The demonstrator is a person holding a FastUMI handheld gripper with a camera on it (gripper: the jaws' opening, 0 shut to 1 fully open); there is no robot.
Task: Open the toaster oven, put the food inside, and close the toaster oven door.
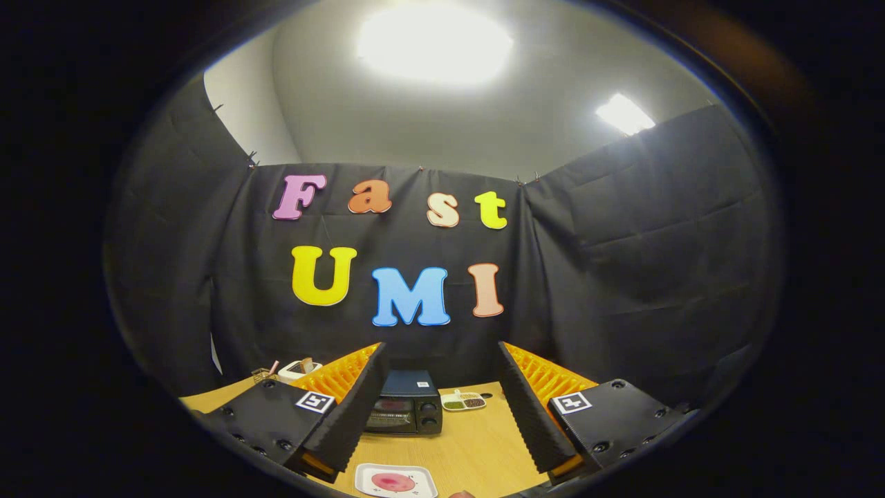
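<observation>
A: Hovering with gripper (442,415) spread wide, gripping nothing; facing toaster oven (404,408) beyond the fingers, door looking shut.

B: Leaving everything undone, apparently; keeping food (393,482) on its plate (424,490) between the fingertips, on the table (477,443).

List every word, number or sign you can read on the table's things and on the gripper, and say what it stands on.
Toaster oven: a white sticker on top, too small to read.
Gripper, open, the oven beyond its fingers: a square coded marker on each side, a pattern and no words.
Plate: no text.
</observation>
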